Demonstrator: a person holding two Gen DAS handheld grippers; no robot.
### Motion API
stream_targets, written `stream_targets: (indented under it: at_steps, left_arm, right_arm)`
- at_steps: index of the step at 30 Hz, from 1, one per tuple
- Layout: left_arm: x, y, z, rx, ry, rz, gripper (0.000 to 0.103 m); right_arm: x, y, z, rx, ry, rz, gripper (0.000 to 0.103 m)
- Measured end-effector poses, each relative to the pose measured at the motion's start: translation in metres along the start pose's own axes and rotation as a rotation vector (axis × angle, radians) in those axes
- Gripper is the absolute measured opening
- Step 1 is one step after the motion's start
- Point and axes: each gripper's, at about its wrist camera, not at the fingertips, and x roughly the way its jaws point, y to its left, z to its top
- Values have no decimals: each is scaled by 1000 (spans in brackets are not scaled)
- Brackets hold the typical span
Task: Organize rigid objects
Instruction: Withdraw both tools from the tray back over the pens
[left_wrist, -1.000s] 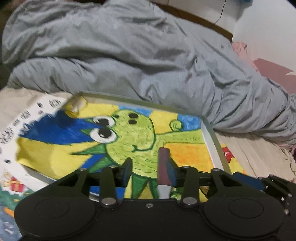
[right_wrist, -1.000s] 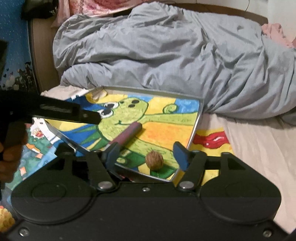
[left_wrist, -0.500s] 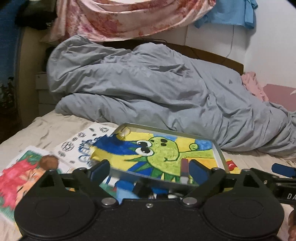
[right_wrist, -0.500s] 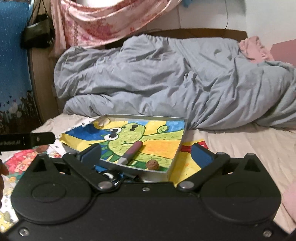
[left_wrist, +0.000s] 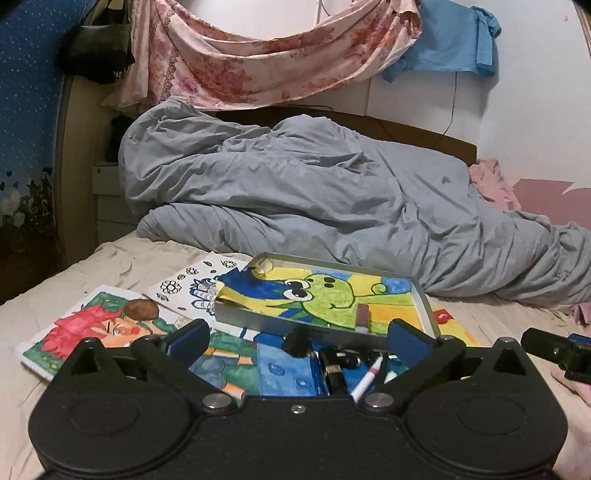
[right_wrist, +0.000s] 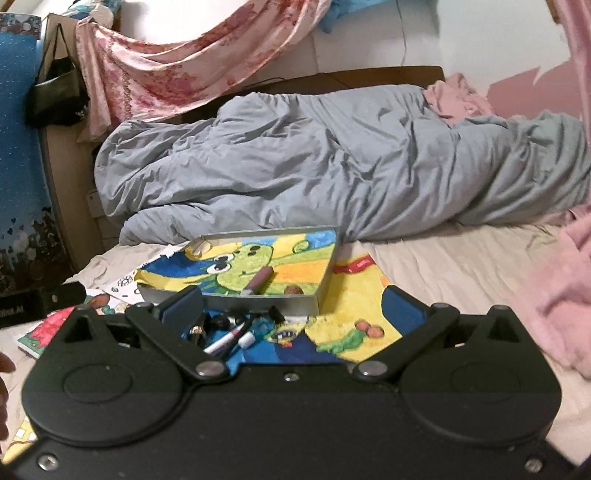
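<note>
1. Both my grippers, left (left_wrist: 295, 338) and right (right_wrist: 293, 302), have just been opening; their jaws now stand spread wide with nothing between them, so each is free for the next pick.
2. Just beyond lies a loose heap of pens (right_wrist: 236, 334), which I judge still needs sorting.
3. A walnut (left_wrist: 139, 309) sits out on a drawing (left_wrist: 74, 332), left of the tray (left_wrist: 424, 302).
4. The tray collects the items: it already holds a marker (right_wrist: 258, 281) and another walnut (right_wrist: 293, 290).
5. Farthest, a grey duvet (left_wrist: 314, 192).
</note>
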Motion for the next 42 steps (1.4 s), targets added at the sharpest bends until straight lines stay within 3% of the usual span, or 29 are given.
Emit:
stream_targets:
  at_steps: [7, 14, 21, 42]
  left_arm:
    - [-11, 1, -24, 1, 41, -27, 102]
    - [-9, -5, -38, 34, 67, -27, 102]
    - [-5, -2, -41, 22, 73, -26, 102]
    - [-1, 8, -43, -16, 78, -20, 102]
  right_arm:
    - [-25, 9, -21, -16, 35, -42, 102]
    - [-22, 12, -29, -3, 57, -56, 102]
    - [-9, 16, -34, -14, 96, -38, 102]
    - [3, 22, -34, -43, 97, -18, 103]
